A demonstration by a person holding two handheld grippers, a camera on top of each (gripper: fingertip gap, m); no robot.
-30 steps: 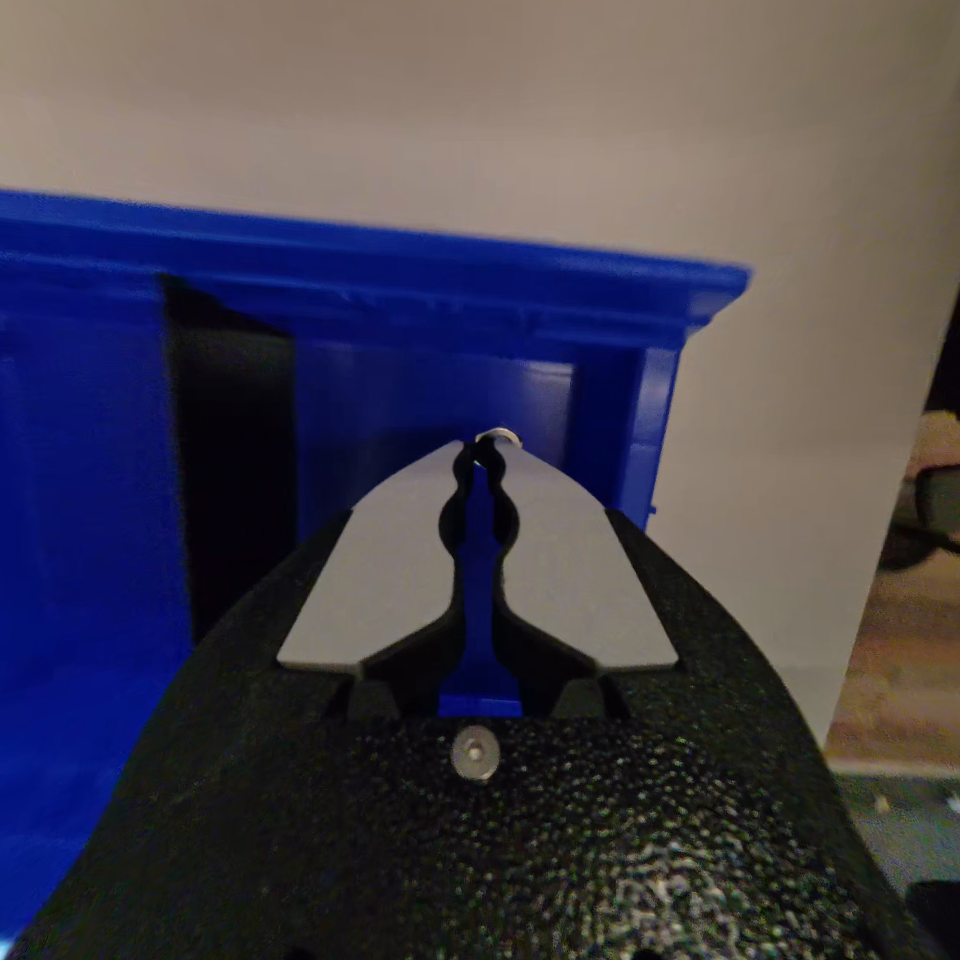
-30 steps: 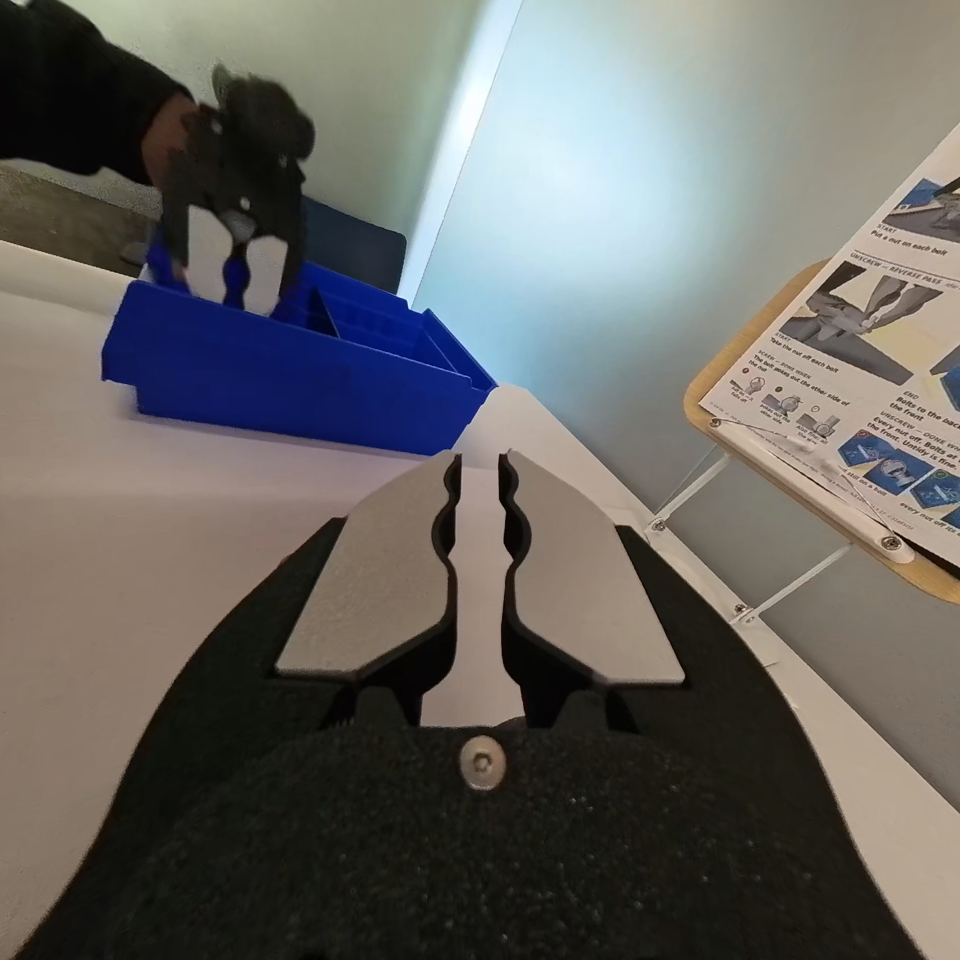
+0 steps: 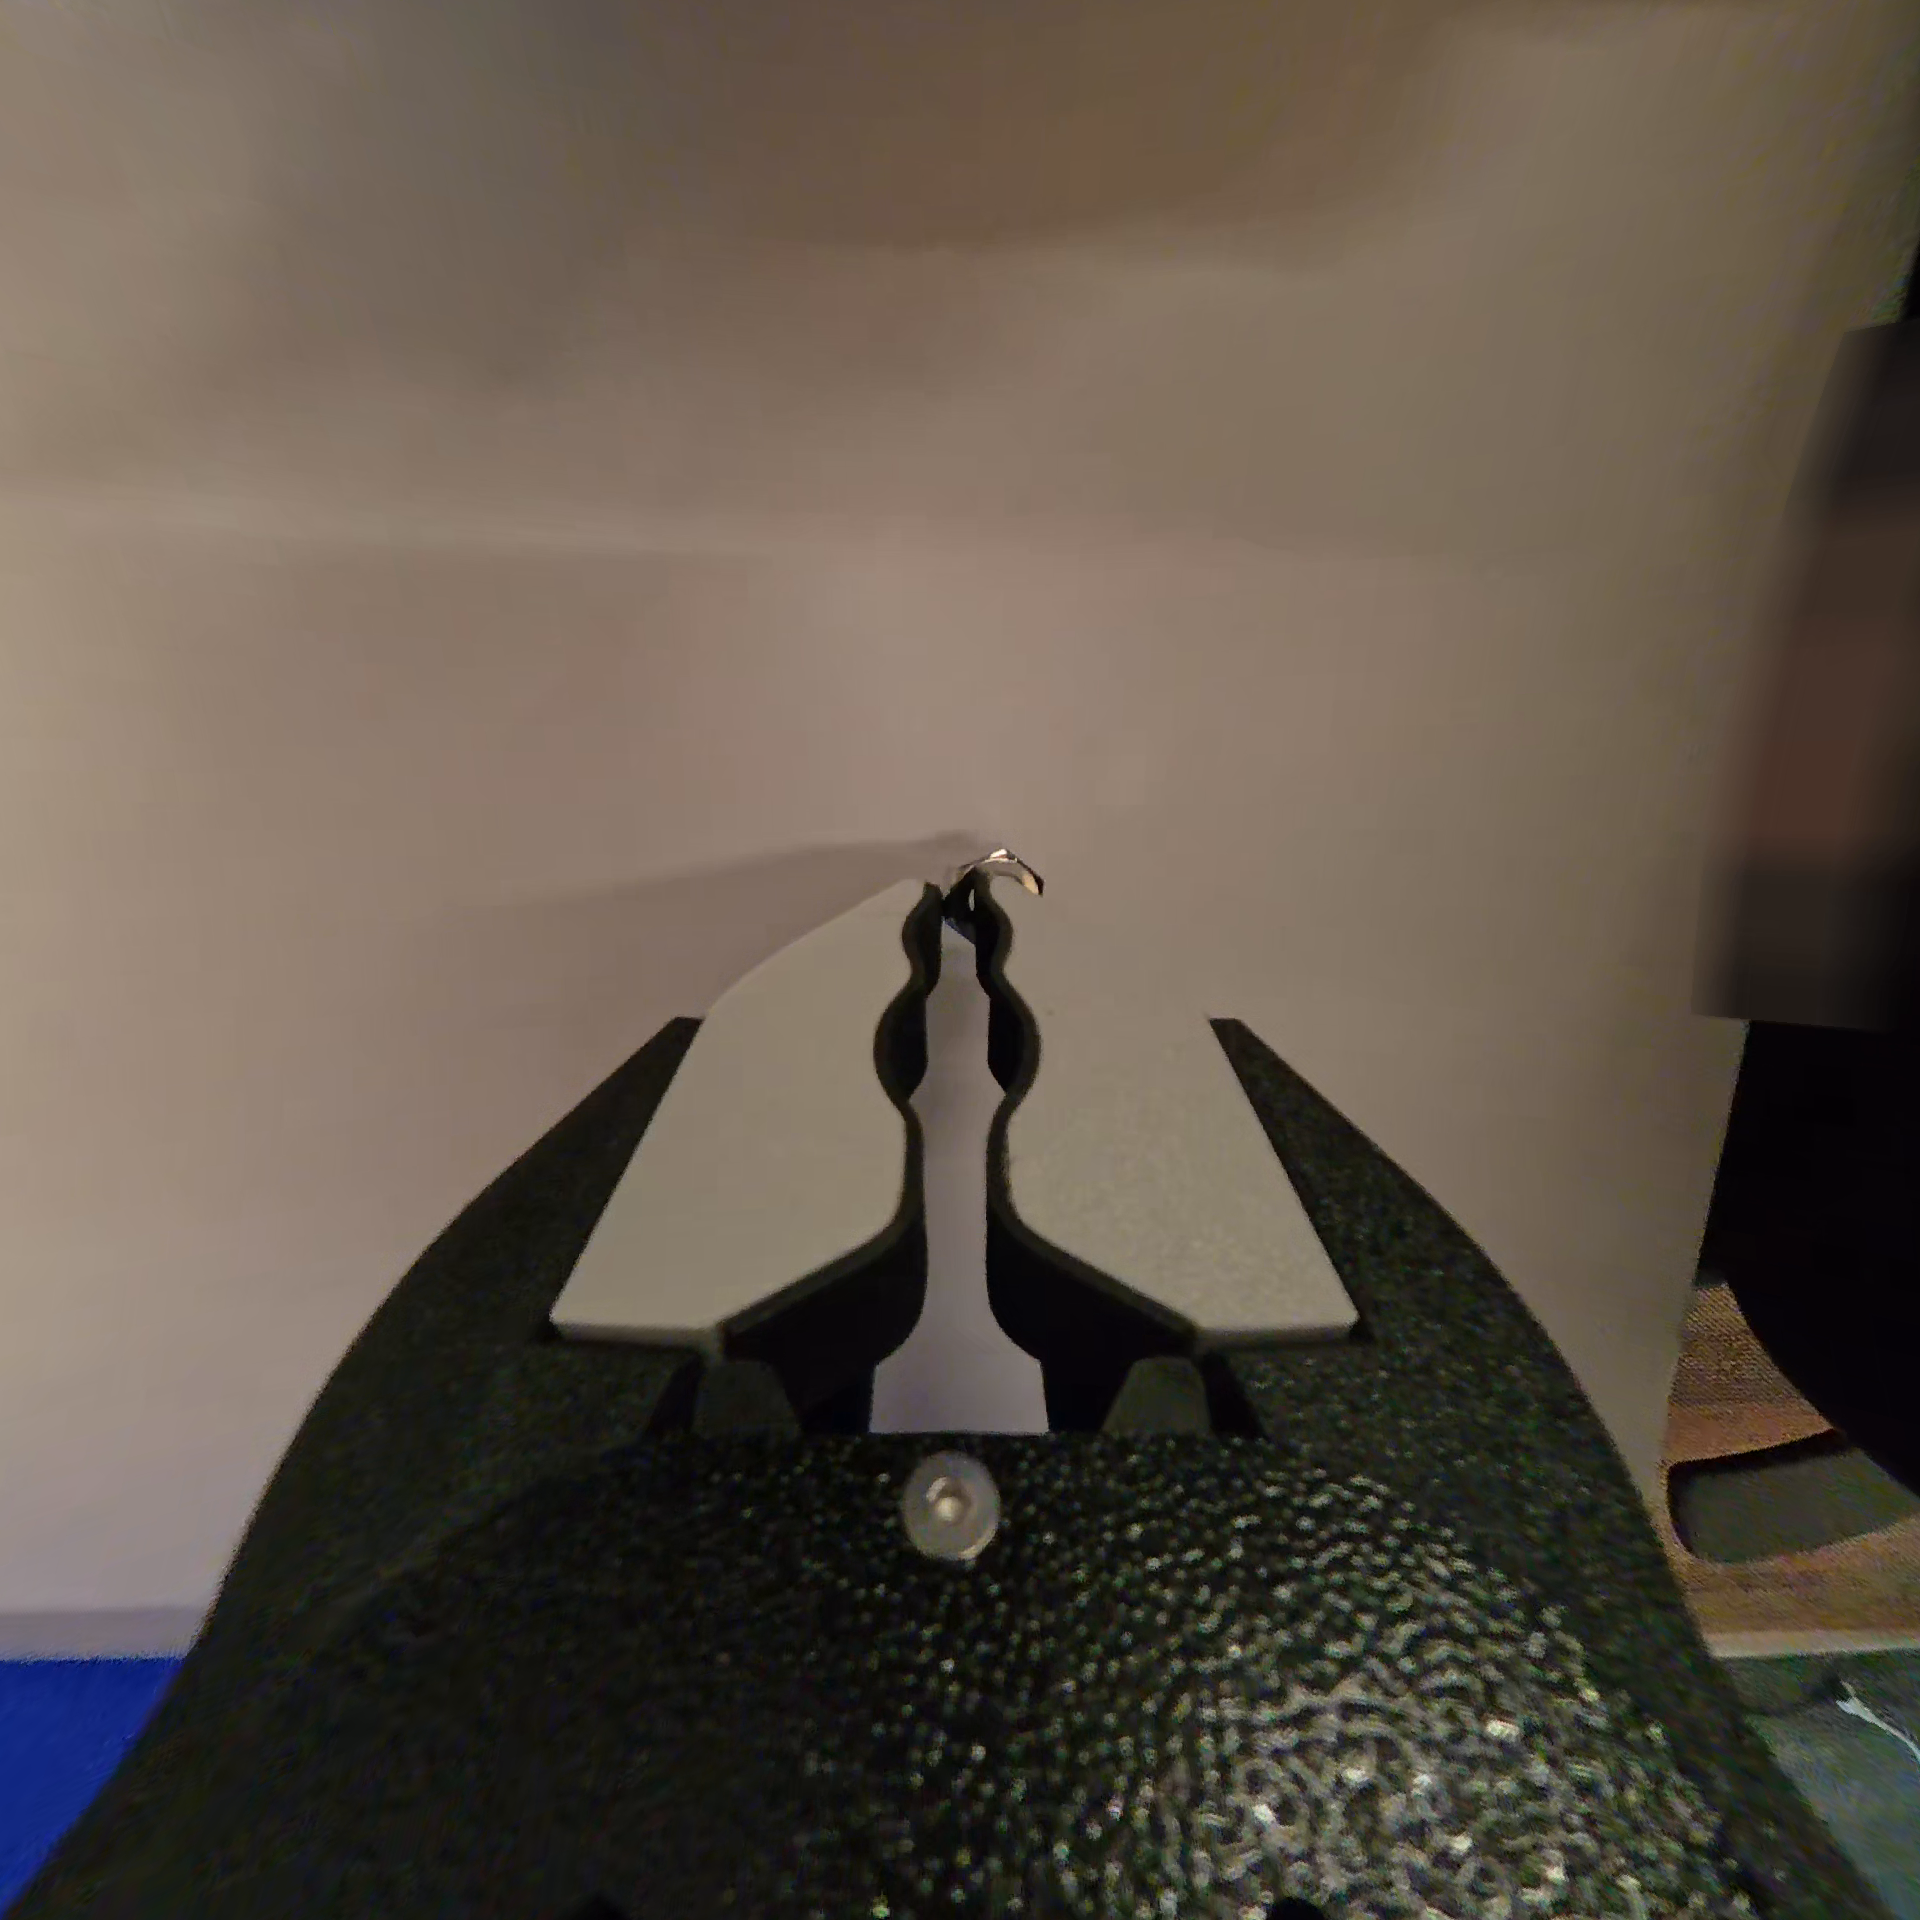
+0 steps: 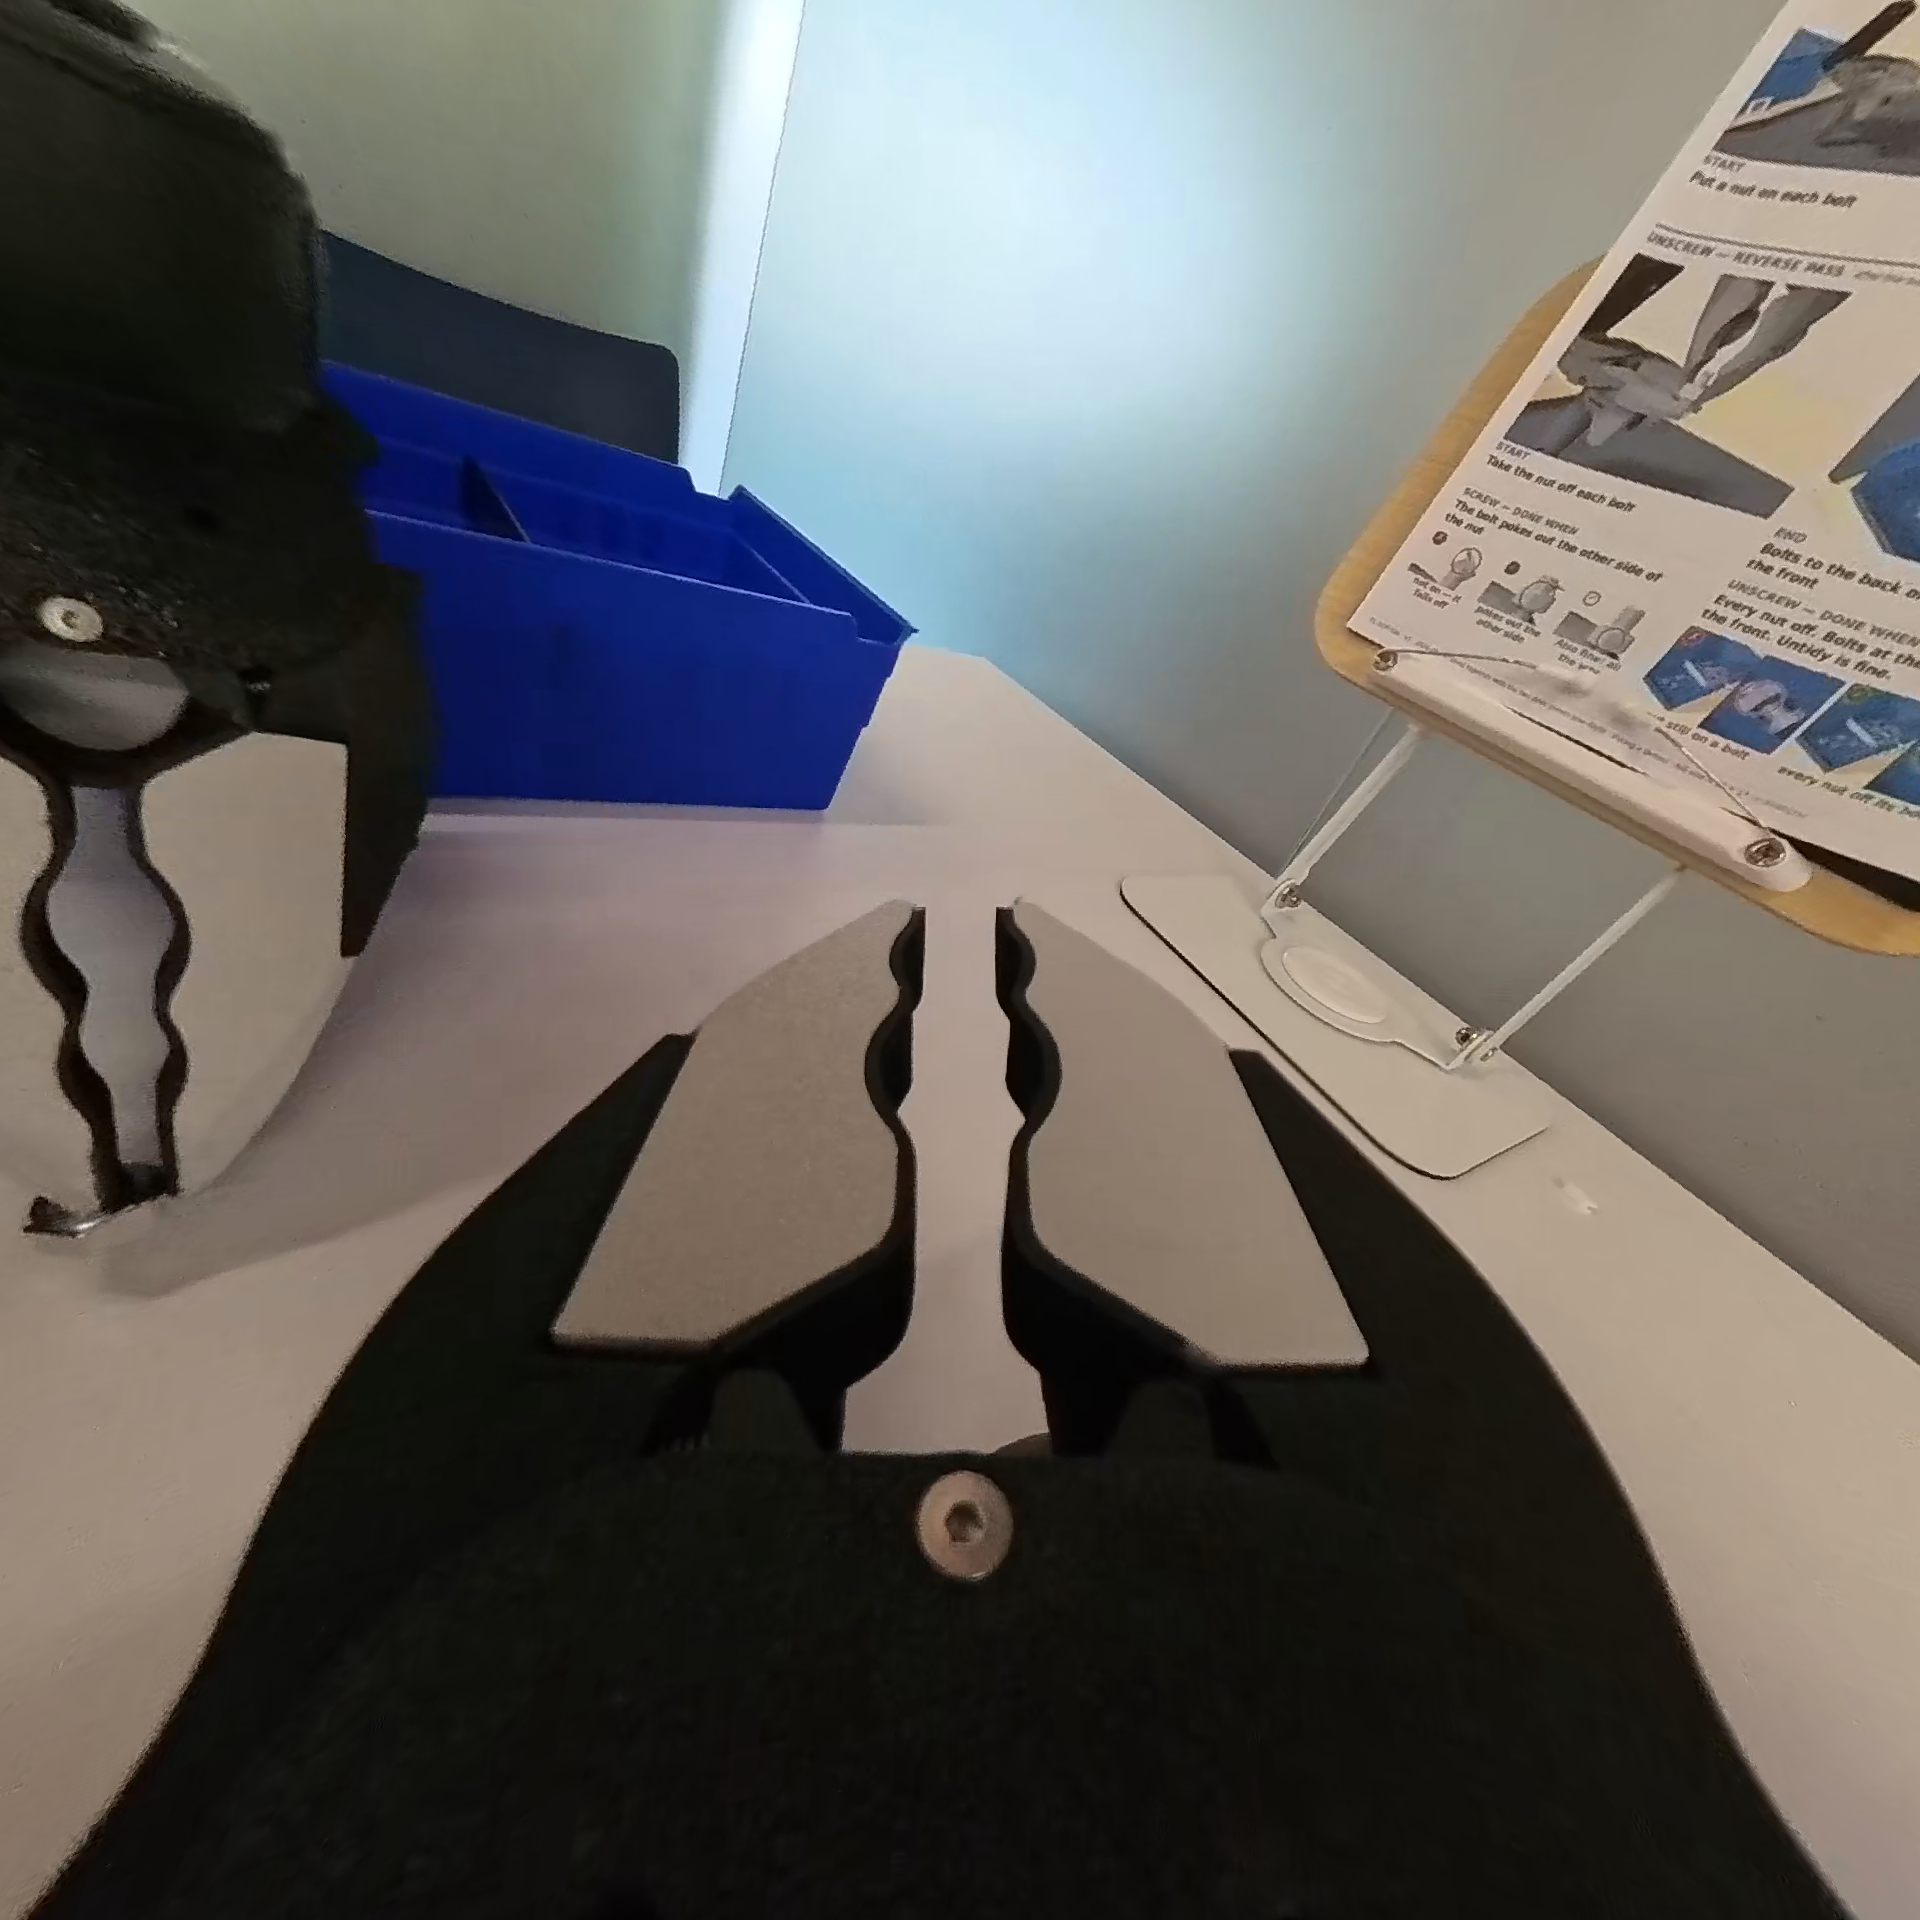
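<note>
My left gripper is shut on a small silver metal part, ring-like, pinched at the very fingertips and sticking out to the right. It hangs tips-down just over the white table. The right wrist view shows it at the left edge, with the metal part at its tips close to the table top. My right gripper is open with nothing between its pads, low over the table, to the right of the left gripper.
A blue divided bin stands on the table behind the left gripper; a corner of it shows in the left wrist view. A wooden document stand with a printed sheet on a white base is at the right. The grippers' ends are close to 15 centimetres from one another.
My left gripper has moved from over the blue bin down toward the table near the right gripper, still pinching the metal part. The right gripper has barely moved.
</note>
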